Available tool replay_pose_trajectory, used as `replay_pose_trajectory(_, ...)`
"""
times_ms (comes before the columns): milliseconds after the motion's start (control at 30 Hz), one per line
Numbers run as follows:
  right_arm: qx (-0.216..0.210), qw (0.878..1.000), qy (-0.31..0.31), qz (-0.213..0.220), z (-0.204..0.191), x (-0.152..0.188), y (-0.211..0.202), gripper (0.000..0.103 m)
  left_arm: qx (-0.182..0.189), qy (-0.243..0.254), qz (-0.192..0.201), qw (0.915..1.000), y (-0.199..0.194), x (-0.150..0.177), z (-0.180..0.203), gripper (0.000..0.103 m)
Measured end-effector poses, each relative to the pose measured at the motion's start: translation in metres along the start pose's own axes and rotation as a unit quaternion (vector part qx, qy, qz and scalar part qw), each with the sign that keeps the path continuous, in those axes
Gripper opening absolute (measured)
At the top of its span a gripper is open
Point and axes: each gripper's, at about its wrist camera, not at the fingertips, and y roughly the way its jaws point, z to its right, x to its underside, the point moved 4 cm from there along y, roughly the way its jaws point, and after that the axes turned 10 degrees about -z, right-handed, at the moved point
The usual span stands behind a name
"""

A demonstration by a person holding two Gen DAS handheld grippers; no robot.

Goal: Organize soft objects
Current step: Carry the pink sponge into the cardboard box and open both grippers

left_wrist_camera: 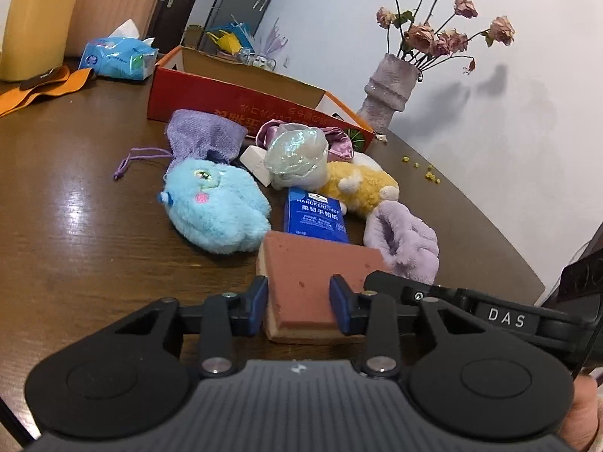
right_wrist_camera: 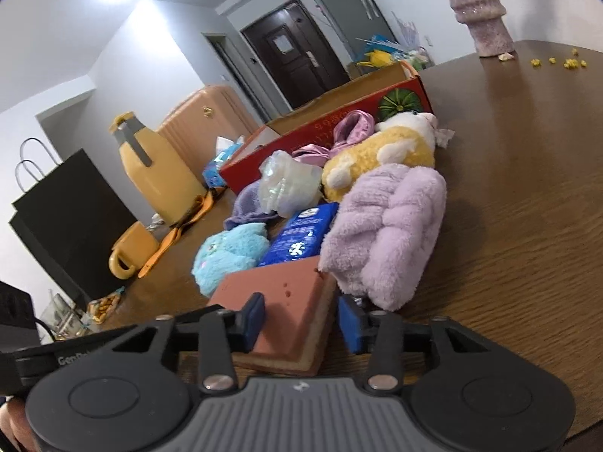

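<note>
**Two grippers clamp one sponge at the near edge of a cluttered table**

A brown wooden table (left_wrist_camera: 75, 196) carries a heap of soft things. At its near edge lies a reddish-pink sponge (left_wrist_camera: 316, 267) with a tan underside. The left gripper (left_wrist_camera: 299, 303) has its blue pads pressed against both sides of the sponge's near end. The right gripper (right_wrist_camera: 301, 318) clamps the same sponge from another angle, one pad on the pink top, the other against the tan side.

Just beyond the sponge sit a fluffy blue plush toy (left_wrist_camera: 215, 211), a blue tissue packet (left_wrist_camera: 314, 213) and a lilac fuzzy slipper (left_wrist_camera: 405, 243) that touches the sponge's far corner. Further back are a yellow plush toy (left_wrist_camera: 358, 188), a shiny crumpled bag (left_wrist_camera: 296, 158), a purple drawstring pouch (left_wrist_camera: 205, 135) and a pink satin scrunchie (right_wrist_camera: 352, 128). Behind the heap stands an open red cardboard box (left_wrist_camera: 226, 98). A vase of dried roses (left_wrist_camera: 388, 86) stands near the table's far edge, and a yellow jug (right_wrist_camera: 158, 173) near its left side.
</note>
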Motion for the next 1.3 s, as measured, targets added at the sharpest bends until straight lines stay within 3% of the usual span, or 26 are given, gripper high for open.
replay_pose_trajectory(133, 0.018, 1.000, -0.012, 0.004, -0.010, 0.001, -0.005, 0.030, -0.005, -0.001, 0.005, 1.0000, -0.010, 0.000, 0.004, 0.029)
replay_pose_trajectory(333, 0.001, 0.998, -0.049, 0.042, -0.036, -0.019, -0.036, 0.029, 0.009, 0.005, 0.053, 0.9985, -0.049, -0.025, 0.019, 0.026)
replay_pose_trajectory(533, -0.018, 0.995, -0.068, 0.073, -0.056, -0.101, -0.041, 0.028, -0.005, 0.037, 0.097, 0.9946, -0.062, -0.101, 0.033, 0.026)
replay_pose_trajectory(667, -0.030, 0.994, -0.065, 0.079, -0.066, -0.173, -0.019, 0.028, -0.024, 0.050, 0.124, 0.9908, -0.057, -0.172, 0.032, 0.026)
replay_pose_trajectory(833, -0.008, 0.996, -0.064, 0.062, -0.065, -0.276, 0.047, 0.028, -0.027, 0.034, 0.105, 0.9935, -0.006, -0.275, -0.005, 0.026)
replay_pose_trajectory(1000, 0.018, 0.999, -0.014, -0.023, -0.027, -0.353, 0.164, 0.028, -0.058, -0.008, 0.035, 0.9977, 0.087, -0.344, -0.068, 0.026)
replay_pose_trajectory(1167, 0.057, 0.994, 0.016, -0.095, 0.013, -0.381, 0.267, 0.028, -0.104, -0.025, -0.032, 0.9937, 0.176, -0.372, -0.120, 0.025)
replay_pose_trajectory(1300, 0.077, 0.989, 0.023, -0.128, 0.026, -0.384, 0.314, 0.028, -0.133, 0.000, -0.047, 0.9900, 0.205, -0.376, -0.133, 0.029)
